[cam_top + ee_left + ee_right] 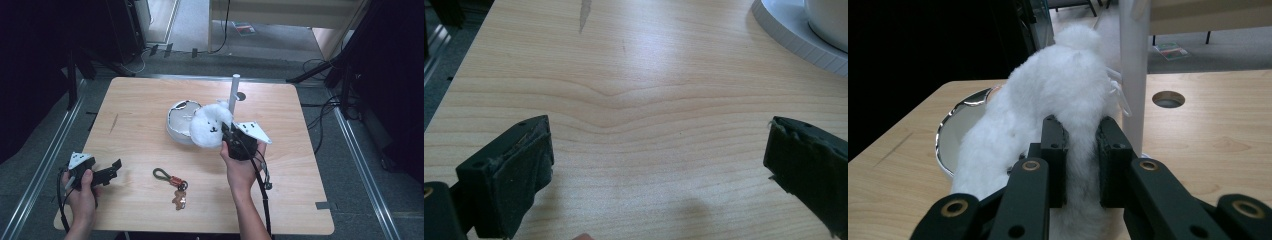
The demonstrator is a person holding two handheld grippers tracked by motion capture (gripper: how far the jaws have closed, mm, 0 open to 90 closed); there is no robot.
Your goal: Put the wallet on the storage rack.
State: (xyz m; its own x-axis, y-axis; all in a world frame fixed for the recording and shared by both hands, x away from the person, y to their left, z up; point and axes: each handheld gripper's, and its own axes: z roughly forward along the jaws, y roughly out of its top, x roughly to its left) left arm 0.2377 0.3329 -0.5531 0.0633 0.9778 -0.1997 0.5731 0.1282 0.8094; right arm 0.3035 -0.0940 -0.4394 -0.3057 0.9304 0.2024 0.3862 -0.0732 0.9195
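Down at the near edge of the surface (140, 105), the person's left hand (82, 192) holds the left gripper (112, 170) low over the wood at the left corner, pointing toward the middle. In the left gripper view its two black fingers (506, 180) stand wide apart with nothing between them, just bare wood grain and the ribbed white rim of the round tray (796, 42) at the top right.

A little right of that, a keychain (172, 186) lies flat: a dark green loop, an orange link and a small brown charm, well apart from both grippers.

Over to the right hand (242, 170), it holds the right gripper (226, 131) up and angled toward the centre, and that one is clamped tight on a fluffy white plush toy (210, 125) with a small dark face. In the right gripper view the fingers (1054, 150) squeeze a fold of the plush toy (1058, 95) between them, the fur bulging up and to the left.

The toy hangs over the right edge of the round tray (175, 131) in the middle of the surface. Just beside it stands a white upright post (233, 92), and a round hole (1168, 99) in the surface sits just beyond the post.
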